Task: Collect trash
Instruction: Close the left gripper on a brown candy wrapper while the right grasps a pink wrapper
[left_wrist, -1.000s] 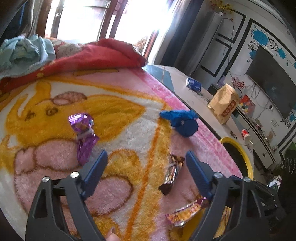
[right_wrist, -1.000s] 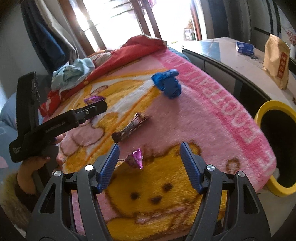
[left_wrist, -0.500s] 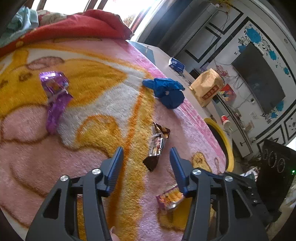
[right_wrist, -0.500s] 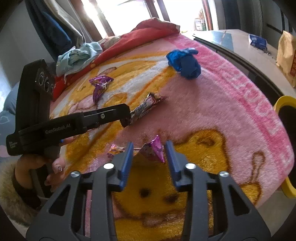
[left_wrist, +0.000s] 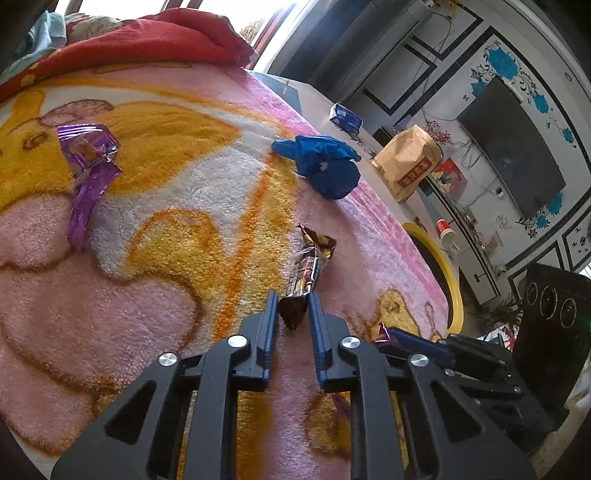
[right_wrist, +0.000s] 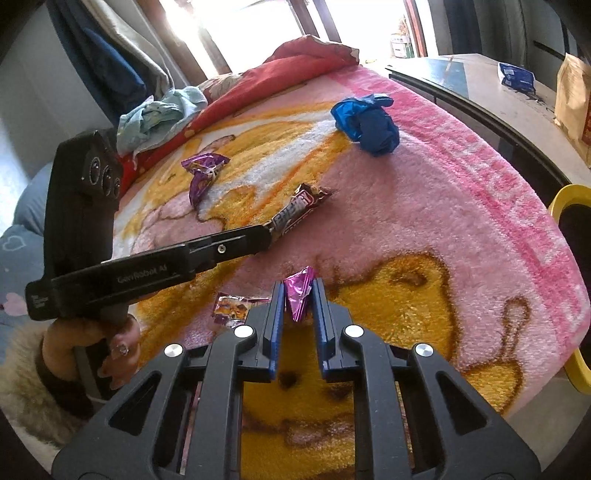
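Observation:
On the pink and yellow blanket (left_wrist: 155, 295) lies a brown snack wrapper (left_wrist: 310, 262), and my left gripper (left_wrist: 291, 295) is shut on its near end. From the right wrist view the same left gripper (right_wrist: 264, 234) meets the brown wrapper (right_wrist: 299, 208) from the left. My right gripper (right_wrist: 298, 285) is closing, with a crumpled pink foil wrapper (right_wrist: 297, 301) pinched between its blue pads. Also on the blanket: a purple wrapper (left_wrist: 88, 173), a blue crumpled bag (left_wrist: 325, 166) and a small flat wrapper (right_wrist: 232, 308).
A yellow-rimmed bin (right_wrist: 565, 199) stands off the blanket's right edge. A table beyond it carries a brown paper bag (left_wrist: 406, 166) and a blue packet (left_wrist: 345, 118). A red quilt (right_wrist: 295, 62) and light clothes (right_wrist: 162, 110) are heaped at the far end.
Both grippers went from wide open to closed. The left one sank forward onto the brown wrapper's end; the right one narrowed around the pink wrapper while staying in place.

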